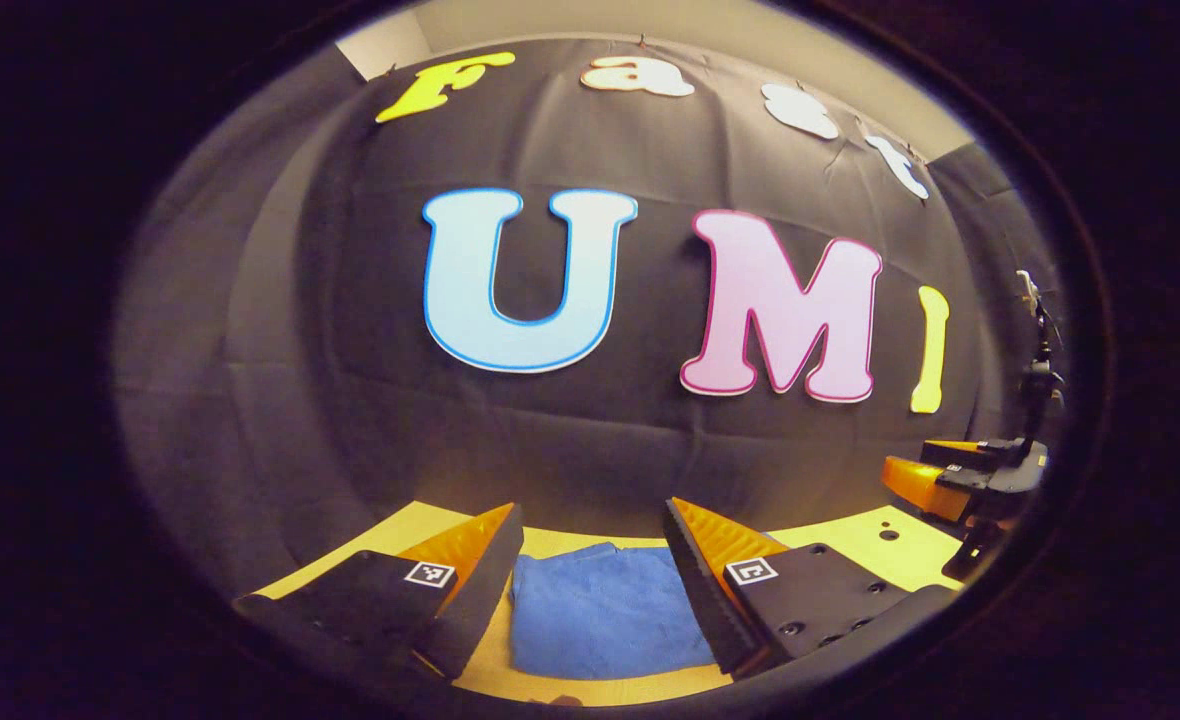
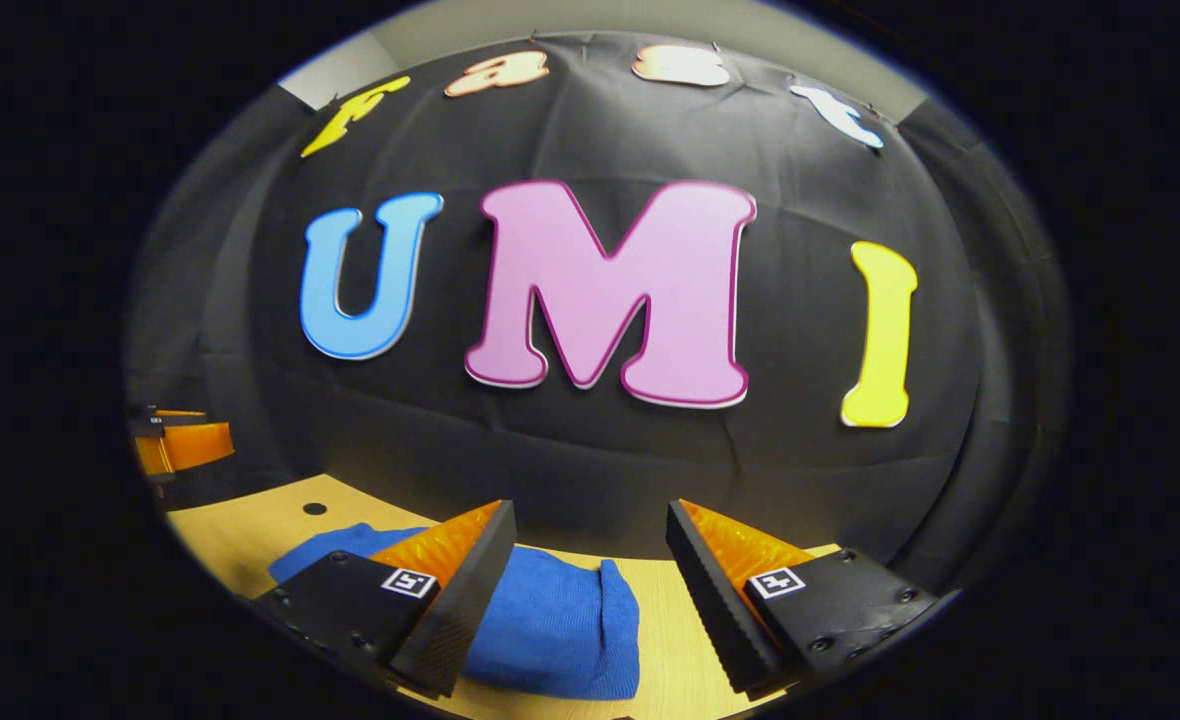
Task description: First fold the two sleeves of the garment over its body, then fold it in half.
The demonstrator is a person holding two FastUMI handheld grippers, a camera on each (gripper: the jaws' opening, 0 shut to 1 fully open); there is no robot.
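Note:
A blue garment (image 1: 600, 612) lies folded into a compact block on the light wooden table (image 1: 850, 545). In the left gripper view it sits below and between the spread fingers of my left gripper (image 1: 590, 590), which is open and holds nothing. In the right gripper view the blue garment (image 2: 560, 620) lies at the lower left, partly behind the left finger of my right gripper (image 2: 590, 590), also open with nothing in it. The right gripper (image 1: 970, 475) shows far off at the right edge of the left gripper view. At the far left edge of the right gripper view, the left gripper (image 2: 175, 445) appears.
The table (image 2: 240, 535) has a small round hole (image 2: 315, 508) near its back, and a hole (image 1: 888, 535) shows in the left gripper view too. The black cloth wall (image 1: 590, 440) stands close behind the table's far edge.

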